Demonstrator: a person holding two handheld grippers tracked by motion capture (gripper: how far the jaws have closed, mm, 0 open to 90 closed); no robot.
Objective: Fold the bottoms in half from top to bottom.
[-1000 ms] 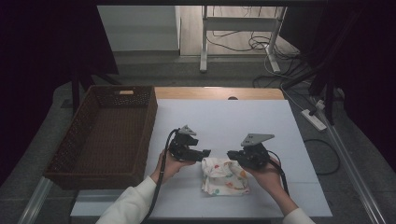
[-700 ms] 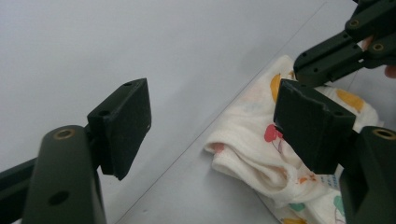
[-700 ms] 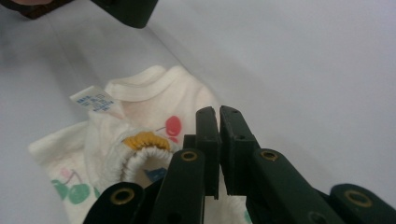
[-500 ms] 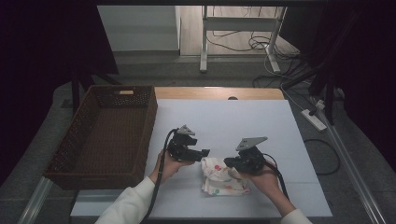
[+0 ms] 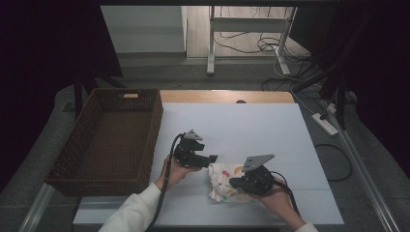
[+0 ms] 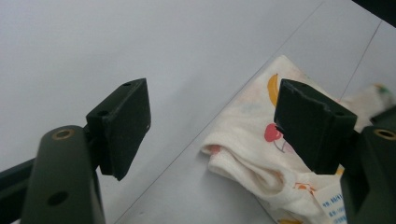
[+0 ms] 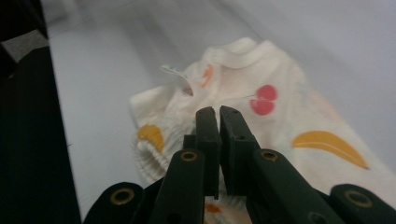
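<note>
A folded cream garment (image 5: 221,189) printed with cherries and bananas lies on the white table (image 5: 241,125) near its front edge. My left gripper (image 5: 213,158) is held level just left of the garment, its jaws open and empty. In the left gripper view the garment (image 6: 247,154) lies below and to the right of the gripper (image 6: 212,100), partly behind the right jaw. My right gripper (image 5: 234,182) hovers over the garment's right half. In the right gripper view that gripper (image 7: 218,114) is shut above the cloth (image 7: 280,121), with nothing seen between the jaws.
A brown wicker basket (image 5: 155,121) stands empty along the table's left side. Beyond the far edge are a metal stand (image 5: 211,43) and cables on the floor. A power strip (image 5: 325,123) lies off the right side.
My right gripper has slid left, from beside the garment's right edge to over it. The left gripper has stayed where it was.
</note>
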